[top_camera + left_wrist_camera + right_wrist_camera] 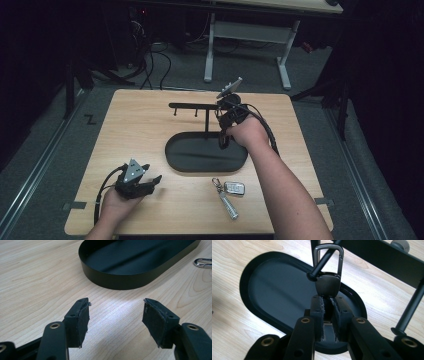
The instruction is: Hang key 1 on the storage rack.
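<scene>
A black key rack (pixel 196 106) with hanging pegs rises from a black oval tray (pixel 175 155). My right gripper (pixel 328 300) is shut on the dark metal tab of a keychain clip (pixel 328 283). The clip's silver loop sits around one peg (pixel 322 263) of the rack. In the high view that right gripper (pixel 223 116) is at the rack's right end, above the tray. My left gripper (pixel 154 181) rests low at the table's front left, open with nothing between its jaws. Its own view shows the left gripper (pixel 116 305) facing the tray wall (pixel 120 280).
A key fob (pixel 234 188) with a carabiner and a silver cylinder (pixel 228 205) lies on the table in front of the tray; the carabiner (pixel 203 263) shows at the right edge of the left gripper view. Bare wood lies left of the tray.
</scene>
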A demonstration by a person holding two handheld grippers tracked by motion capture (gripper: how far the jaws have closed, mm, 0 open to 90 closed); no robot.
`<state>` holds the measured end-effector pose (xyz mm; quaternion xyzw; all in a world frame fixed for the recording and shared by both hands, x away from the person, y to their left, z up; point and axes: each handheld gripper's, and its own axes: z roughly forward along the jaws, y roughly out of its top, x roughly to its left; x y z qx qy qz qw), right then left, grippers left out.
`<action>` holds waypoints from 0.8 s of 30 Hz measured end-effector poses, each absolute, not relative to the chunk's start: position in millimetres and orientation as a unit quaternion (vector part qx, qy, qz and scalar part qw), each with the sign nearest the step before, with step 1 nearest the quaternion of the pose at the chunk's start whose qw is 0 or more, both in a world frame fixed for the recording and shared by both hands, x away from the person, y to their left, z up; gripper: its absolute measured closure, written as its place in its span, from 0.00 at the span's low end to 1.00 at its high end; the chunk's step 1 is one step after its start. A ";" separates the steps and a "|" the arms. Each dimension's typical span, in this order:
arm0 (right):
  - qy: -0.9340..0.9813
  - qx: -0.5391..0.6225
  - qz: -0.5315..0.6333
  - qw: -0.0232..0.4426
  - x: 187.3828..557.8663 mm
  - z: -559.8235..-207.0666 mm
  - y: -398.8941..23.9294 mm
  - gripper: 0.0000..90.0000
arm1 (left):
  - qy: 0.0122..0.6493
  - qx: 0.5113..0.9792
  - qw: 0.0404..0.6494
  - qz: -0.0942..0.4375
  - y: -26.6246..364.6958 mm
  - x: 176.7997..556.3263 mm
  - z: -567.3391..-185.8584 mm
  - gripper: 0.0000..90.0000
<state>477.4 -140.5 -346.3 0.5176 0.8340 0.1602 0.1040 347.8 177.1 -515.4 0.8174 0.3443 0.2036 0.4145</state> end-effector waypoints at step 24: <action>0.835 0.514 0.172 0.100 463.8 -348.4 -150.0 0.76 | 0.341 0.821 0.413 0.199 175.2 348.2 -516.5 0.43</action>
